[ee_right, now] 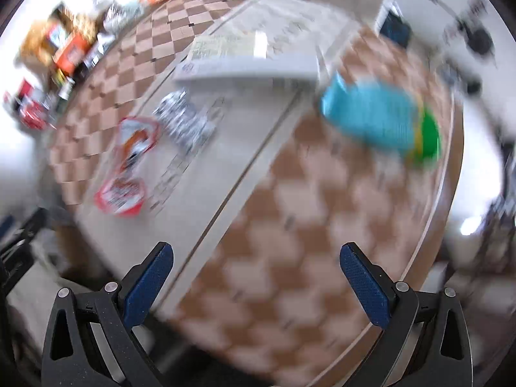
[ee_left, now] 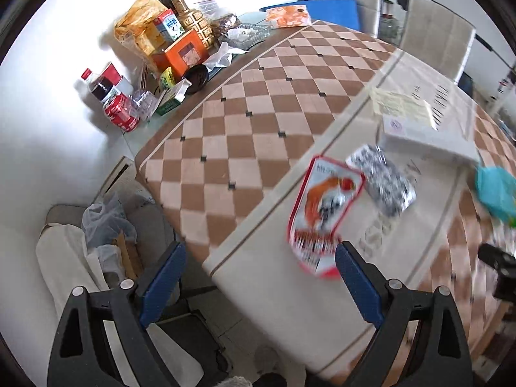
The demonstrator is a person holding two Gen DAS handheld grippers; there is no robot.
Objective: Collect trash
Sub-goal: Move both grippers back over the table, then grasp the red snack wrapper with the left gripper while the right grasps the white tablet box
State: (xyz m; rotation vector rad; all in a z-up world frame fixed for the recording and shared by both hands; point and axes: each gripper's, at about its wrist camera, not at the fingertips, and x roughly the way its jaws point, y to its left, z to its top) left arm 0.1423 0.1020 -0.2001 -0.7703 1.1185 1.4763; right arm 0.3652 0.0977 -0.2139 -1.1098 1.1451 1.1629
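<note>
Wrappers lying flat on the beige runner of the brown-and-cream checked tablecloth (ee_left: 232, 122): glossy red-bordered snack packet (ee_left: 322, 216), crinkled silver foil packet (ee_left: 383, 180), then blurred teal-and-green bag (ee_right: 380, 122). Left gripper (ee_left: 259, 277) and right gripper (ee_right: 256, 283) both gaping wide, empty.

Home dining room: cluttered table (ee_left: 258, 103), chairs (ee_left: 435, 42).

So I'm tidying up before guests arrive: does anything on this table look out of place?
Yes: three wrappers lie loose on the cream runner: a red-edged packet, a crumpled silver one beside it, and a blue-green bag farther right. Both grippers are open and empty.
</note>
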